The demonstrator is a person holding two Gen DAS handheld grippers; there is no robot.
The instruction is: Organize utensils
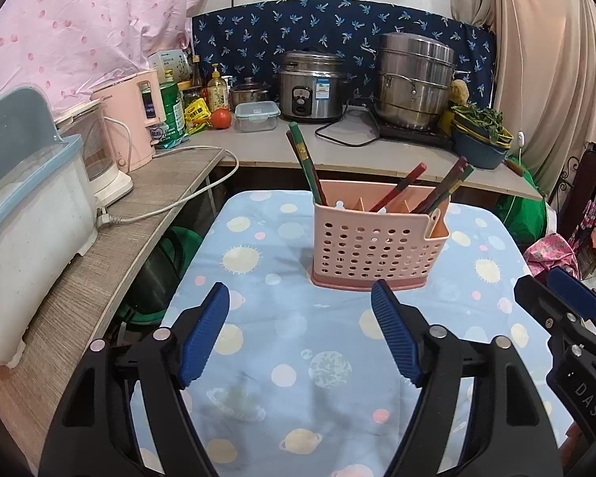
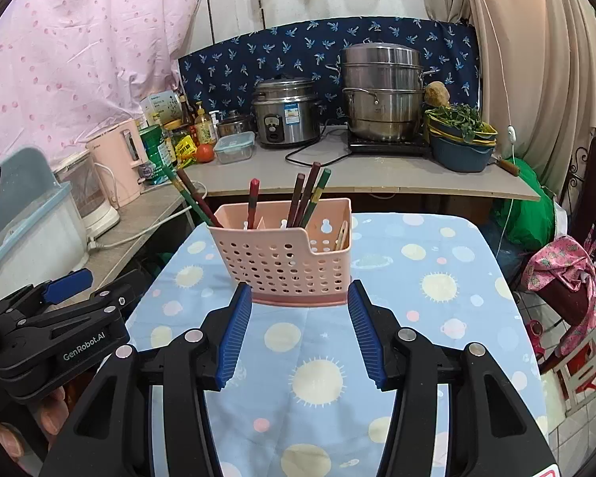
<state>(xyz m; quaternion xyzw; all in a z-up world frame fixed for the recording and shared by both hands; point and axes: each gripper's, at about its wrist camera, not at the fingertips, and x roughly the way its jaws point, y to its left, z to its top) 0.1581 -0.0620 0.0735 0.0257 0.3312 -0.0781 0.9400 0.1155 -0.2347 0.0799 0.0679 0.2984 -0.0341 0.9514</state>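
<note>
A pink perforated utensil holder (image 1: 379, 238) (image 2: 286, 256) stands on the table with the blue planet-print cloth (image 1: 290, 357) (image 2: 417, 318). Several red, brown and green chopsticks (image 1: 306, 167) (image 2: 306, 192) lean out of its compartments, and a pale wooden utensil (image 2: 341, 234) sits in the right-hand one. My left gripper (image 1: 300, 298) hovers open just short of the holder, nothing between its blue pads. My right gripper (image 2: 298, 296) is open too, its fingertips close to the holder's base and holding nothing. Each gripper shows at the edge of the other's view.
A wooden counter on the left carries a white lidded bin (image 1: 31, 214), a pink kettle (image 1: 133, 119) and a loose plug cord (image 1: 171, 202). The back counter holds a rice cooker (image 1: 312, 87), a steel steamer pot (image 1: 413, 83), bottles, a tomato and bowls of greens (image 1: 480, 135).
</note>
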